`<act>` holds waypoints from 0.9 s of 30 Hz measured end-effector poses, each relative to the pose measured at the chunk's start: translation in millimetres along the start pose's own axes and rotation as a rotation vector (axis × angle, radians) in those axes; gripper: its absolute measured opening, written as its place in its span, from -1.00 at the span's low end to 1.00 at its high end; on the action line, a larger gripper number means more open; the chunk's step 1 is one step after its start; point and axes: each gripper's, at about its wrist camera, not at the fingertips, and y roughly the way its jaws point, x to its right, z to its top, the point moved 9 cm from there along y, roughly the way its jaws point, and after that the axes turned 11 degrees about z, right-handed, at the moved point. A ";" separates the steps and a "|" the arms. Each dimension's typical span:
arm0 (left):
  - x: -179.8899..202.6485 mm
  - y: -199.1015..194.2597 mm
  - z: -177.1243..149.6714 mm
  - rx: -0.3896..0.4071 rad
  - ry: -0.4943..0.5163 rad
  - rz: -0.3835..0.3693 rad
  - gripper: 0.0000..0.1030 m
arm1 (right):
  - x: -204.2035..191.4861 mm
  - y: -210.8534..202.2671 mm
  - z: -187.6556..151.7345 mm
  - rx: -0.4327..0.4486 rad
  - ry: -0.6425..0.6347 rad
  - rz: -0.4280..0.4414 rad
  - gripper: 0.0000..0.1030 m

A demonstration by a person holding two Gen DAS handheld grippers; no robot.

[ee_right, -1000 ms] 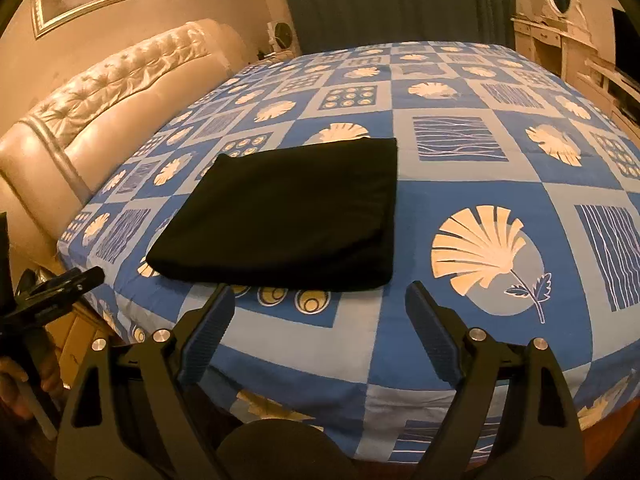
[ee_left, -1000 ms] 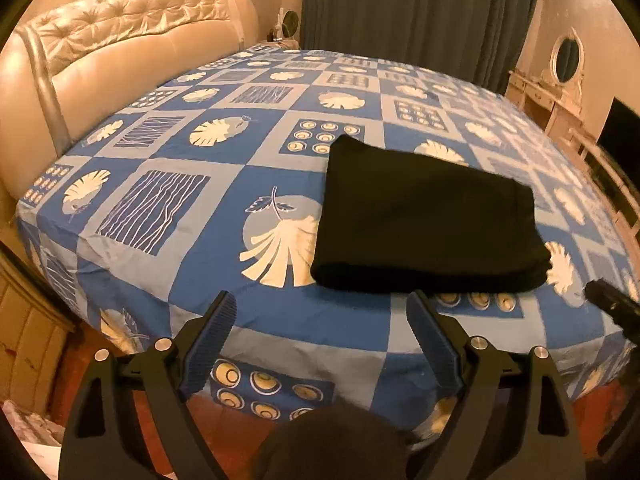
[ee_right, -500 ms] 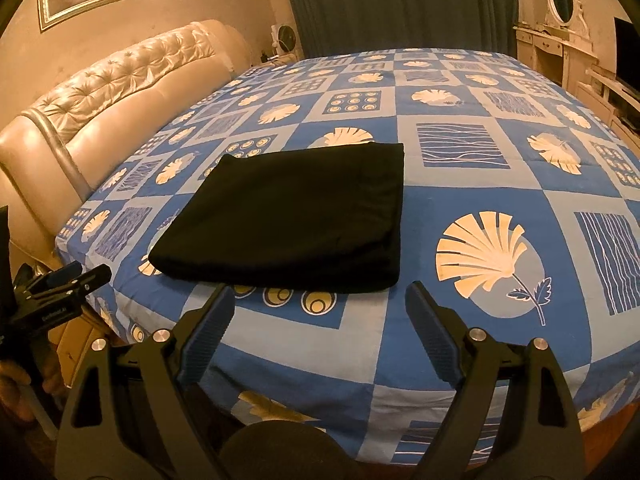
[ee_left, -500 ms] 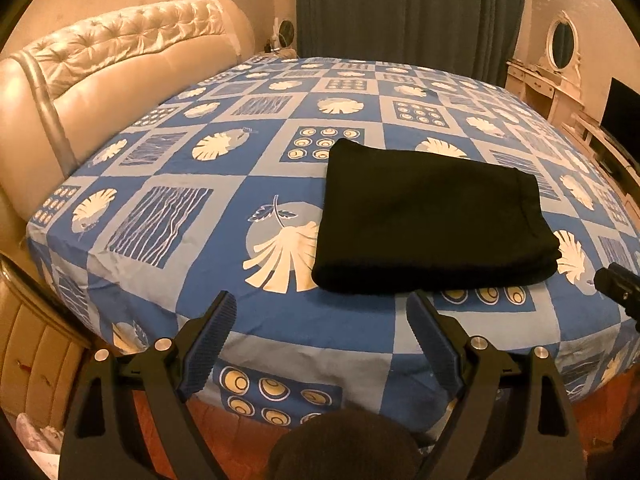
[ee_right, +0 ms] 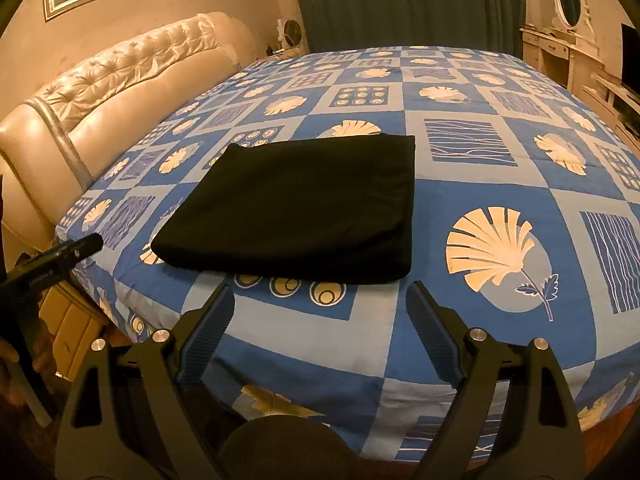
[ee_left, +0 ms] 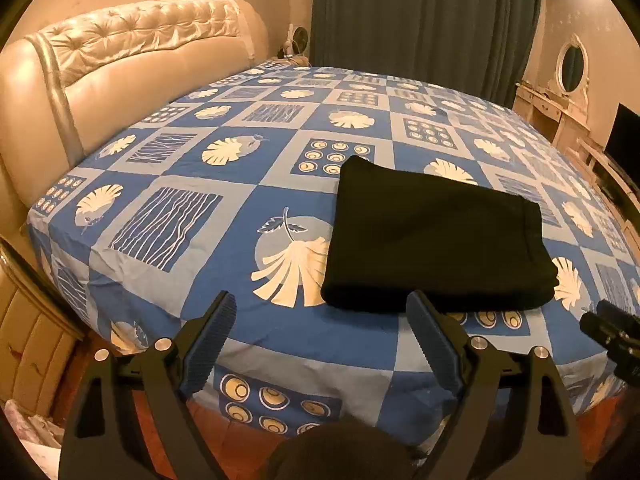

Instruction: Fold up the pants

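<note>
Pants point(ee_left: 436, 236), black and already folded into a flat rectangle, lie on the blue patterned bed sheet point(ee_left: 192, 216) near the edge of the bed closest to me. Seen from my left gripper point(ee_left: 320, 308), the bundle sits ahead and off to the right: its near fold runs just beyond my fingertips, and the right finger point(ee_left: 434, 340) of that gripper overlaps the fold's lower edge in the view, though I cannot tell whether it touches the cloth. The left finger point(ee_left: 212, 336) hangs over bare sheet beside a pale leaf print. My left fingers stand wide apart with nothing between them. Seen from my right gripper point(ee_right: 320, 304), the pants point(ee_right: 304, 204) lie ahead and slightly left, their near edge just past both fingertips, with a row of ring prints between cloth and fingers. My right fingers point(ee_right: 432, 336) are also spread wide and hold nothing. Each gripper shows at the rim of the other's view: the right one's dark tip point(ee_left: 612, 332) to the right of the pants, the left one's point(ee_right: 56, 260) to their left, so the bundle lies between my two hands. A tufted cream headboard point(ee_left: 132, 52) stands along the left side of the bed, and dark curtains point(ee_left: 420, 20) hang beyond its far end.
</note>
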 end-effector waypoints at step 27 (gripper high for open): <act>15.2 -24.3 15.2 0.139 0.083 0.032 0.75 | -4.6 3.3 -4.8 -0.015 -0.004 0.003 0.71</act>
